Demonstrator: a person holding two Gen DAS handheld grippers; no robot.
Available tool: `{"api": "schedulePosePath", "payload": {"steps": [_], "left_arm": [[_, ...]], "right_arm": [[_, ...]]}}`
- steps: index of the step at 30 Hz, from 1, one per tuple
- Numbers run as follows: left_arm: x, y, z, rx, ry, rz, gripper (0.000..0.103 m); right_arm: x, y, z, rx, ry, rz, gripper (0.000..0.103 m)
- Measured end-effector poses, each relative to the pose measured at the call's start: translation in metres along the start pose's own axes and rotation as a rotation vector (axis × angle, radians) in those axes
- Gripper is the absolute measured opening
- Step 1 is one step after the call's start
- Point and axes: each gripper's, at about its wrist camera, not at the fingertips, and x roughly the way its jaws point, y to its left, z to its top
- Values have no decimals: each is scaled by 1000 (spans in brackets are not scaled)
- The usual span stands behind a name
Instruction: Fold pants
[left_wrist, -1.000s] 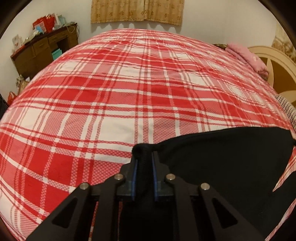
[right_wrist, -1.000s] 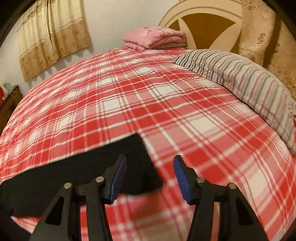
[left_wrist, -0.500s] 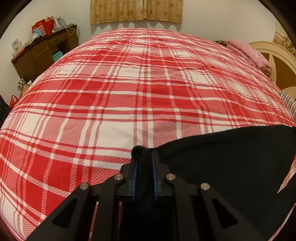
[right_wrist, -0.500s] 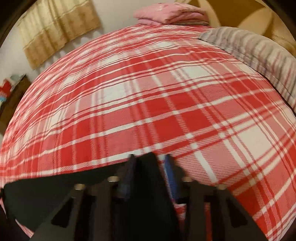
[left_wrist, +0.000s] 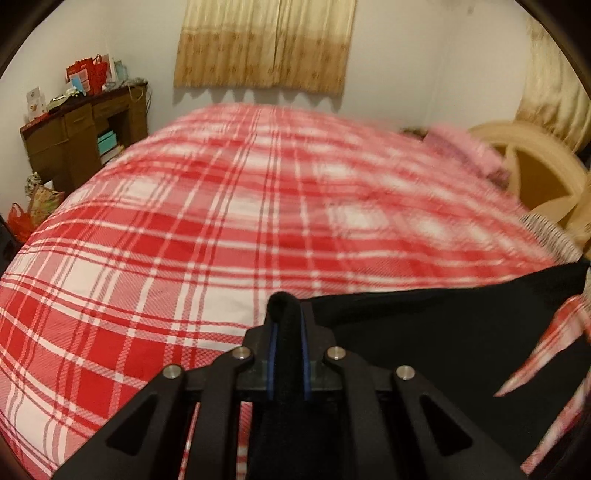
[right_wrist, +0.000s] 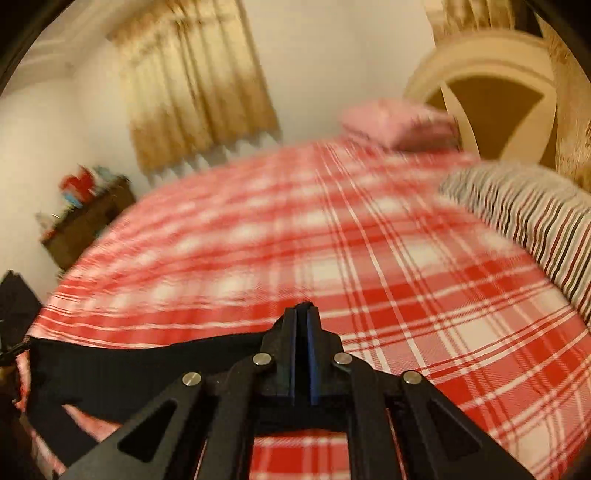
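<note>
The black pants (left_wrist: 443, 339) hang stretched between my two grippers above a red and white plaid bed (left_wrist: 221, 229). My left gripper (left_wrist: 286, 314) is shut on one corner of the pants, with a fold of black cloth sticking out between the blue pads. In the right wrist view my right gripper (right_wrist: 303, 317) is shut on the other corner, and the black pants (right_wrist: 129, 365) stretch away to the left. Both views are blurred by motion.
A striped pillow (right_wrist: 524, 221) and a pink folded blanket (right_wrist: 399, 123) lie near the cream headboard (right_wrist: 491, 85). A brown desk (left_wrist: 81, 140) with bags stands beyond the bed's left side. Curtains (left_wrist: 264, 42) hang on the far wall.
My right gripper has closed on the corner of the pants. Both grippers have lifted the pants off the bed, and the views have tilted up toward the walls.
</note>
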Motion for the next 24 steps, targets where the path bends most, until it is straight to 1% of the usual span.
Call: {"api": "schedulePosePath", "payload": {"steps": [3,6,11,15,18,21,22,24], "left_arm": [[-28,-2,-8,-7,-69,-74,10],[-51,-5,-19,-3,-124,-141,10],[-78,-1,-52,-4,-164,-213,10],[-84,9,-86,-17,-143,-239,10],[-84,16,-104,-38,-122,-249,10],[-84,20,-115,-49,-109,-253,10],[-84,19,-116,-42,-107,-266,10],[-86,17,-120,-3,-114,-262,11]], "right_arm": [[-61,0,-9,-14,-106,56,4],[-91,-6,-24,-4,-136,57,4],[-137,-26,-75,33,-172,79,5],[-149,-51,-116,89,-144,40,4],[-146,-64,-134,127,-116,-4,4],[-142,-66,-135,137,-105,-40,4],[-138,-64,-128,132,-103,-58,4],[-131,-60,-112,119,-103,-74,4]]}}
